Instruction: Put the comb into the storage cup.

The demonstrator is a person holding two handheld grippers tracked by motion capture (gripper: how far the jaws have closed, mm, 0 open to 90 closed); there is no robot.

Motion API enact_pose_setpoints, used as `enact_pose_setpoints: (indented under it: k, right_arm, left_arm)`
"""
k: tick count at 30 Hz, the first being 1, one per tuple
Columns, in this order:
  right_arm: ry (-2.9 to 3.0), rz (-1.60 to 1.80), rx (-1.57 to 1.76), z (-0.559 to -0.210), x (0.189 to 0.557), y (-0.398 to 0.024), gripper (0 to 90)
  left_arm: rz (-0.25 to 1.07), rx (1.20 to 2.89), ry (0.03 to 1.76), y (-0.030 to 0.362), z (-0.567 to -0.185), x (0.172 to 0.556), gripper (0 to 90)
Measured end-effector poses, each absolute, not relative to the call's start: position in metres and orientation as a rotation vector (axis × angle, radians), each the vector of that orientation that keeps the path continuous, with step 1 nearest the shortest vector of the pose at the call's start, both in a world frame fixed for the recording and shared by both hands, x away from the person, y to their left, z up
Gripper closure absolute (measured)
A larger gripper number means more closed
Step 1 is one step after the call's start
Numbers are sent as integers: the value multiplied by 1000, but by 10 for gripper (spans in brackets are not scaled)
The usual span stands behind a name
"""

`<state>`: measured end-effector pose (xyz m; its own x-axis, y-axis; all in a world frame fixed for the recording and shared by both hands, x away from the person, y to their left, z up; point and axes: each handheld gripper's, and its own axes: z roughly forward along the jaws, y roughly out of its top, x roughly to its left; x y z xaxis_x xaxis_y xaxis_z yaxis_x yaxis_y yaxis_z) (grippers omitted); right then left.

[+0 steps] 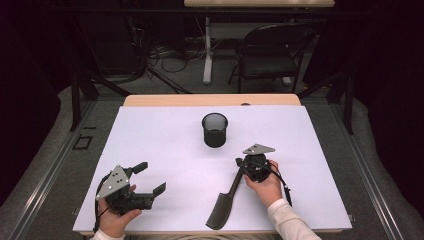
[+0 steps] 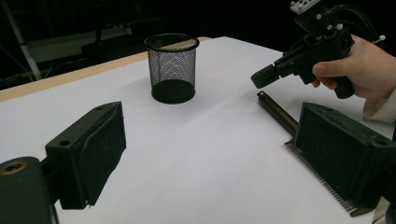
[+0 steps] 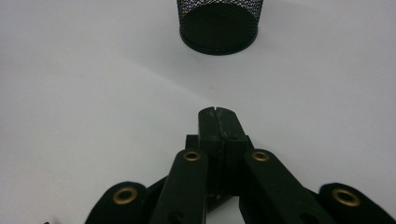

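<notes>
A black comb (image 1: pixel 223 205) lies on the white table sheet (image 1: pixel 165 135) at the front, its round handle (image 2: pixel 276 111) pointing away towards a black mesh cup (image 1: pixel 215 130). My right gripper (image 1: pixel 238 161) hovers just above the handle's far end, tilted down. Its jaws are pressed flat together with nothing between them (image 3: pixel 218 112), and the cup (image 3: pixel 218 28) stands ahead of them. My left gripper (image 1: pixel 152 177) rests at the front left, open, with bare sheet between its jaws (image 2: pixel 219 154). It faces the cup (image 2: pixel 172 67) and the right gripper (image 2: pixel 262 77).
The sheet ends at a wooden table edge (image 1: pixel 210 100) at the back. Beyond it stand a black folding chair (image 1: pixel 272 55) and a desk leg (image 1: pixel 207 50) among floor cables. A cable lies along the table's front edge (image 1: pixel 200 237).
</notes>
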<state>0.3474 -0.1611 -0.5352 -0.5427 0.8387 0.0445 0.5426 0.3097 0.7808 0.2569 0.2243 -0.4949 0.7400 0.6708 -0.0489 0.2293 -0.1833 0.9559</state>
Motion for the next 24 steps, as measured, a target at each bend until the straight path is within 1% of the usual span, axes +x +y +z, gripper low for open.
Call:
enact_pose_setpoints:
  k: [24]
  right_arm:
    - [2246, 1039, 1240, -547, 351, -160, 900]
  left_arm:
    - [459, 1760, 723, 225, -497, 259, 92]
